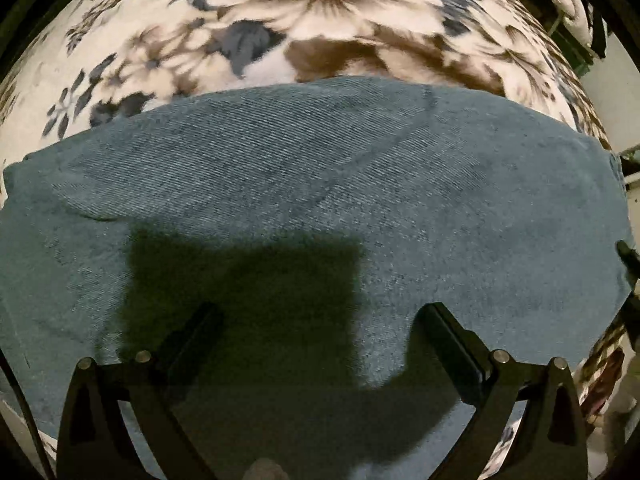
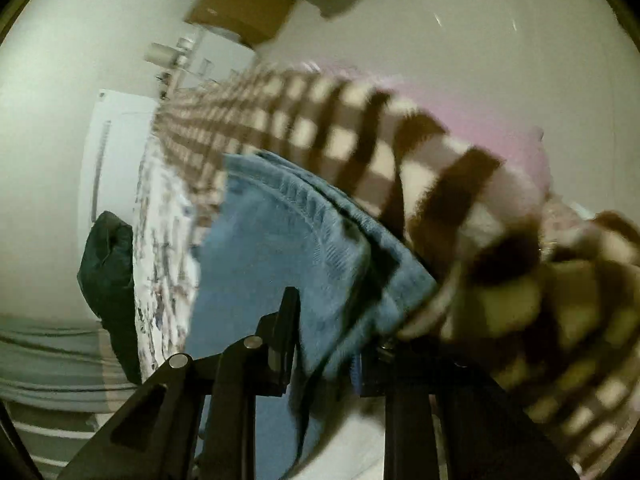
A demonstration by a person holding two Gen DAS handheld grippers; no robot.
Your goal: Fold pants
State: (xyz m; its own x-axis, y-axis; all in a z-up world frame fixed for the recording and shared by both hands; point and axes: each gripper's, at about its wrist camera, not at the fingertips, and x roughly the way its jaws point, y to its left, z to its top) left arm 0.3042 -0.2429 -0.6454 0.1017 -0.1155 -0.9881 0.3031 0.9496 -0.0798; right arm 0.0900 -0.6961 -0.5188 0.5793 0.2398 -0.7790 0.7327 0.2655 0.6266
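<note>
Floral blanket [image 1: 320, 20] borders pants [image 1: 320, 180]; left tool [image 1: 320, 320] apart, right tool [image 2: 332, 336] clamps pants.

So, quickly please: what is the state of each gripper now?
Left gripper: open, above the jeans, holding nothing.
Right gripper: shut on the jeans' edge.

The right wrist view is motion-blurred, the right gripper's [image 2: 328, 332] far finger hidden behind the blue pants [image 2: 280, 240]; the checkered fabric [image 2: 400, 148] is smeared.
</note>
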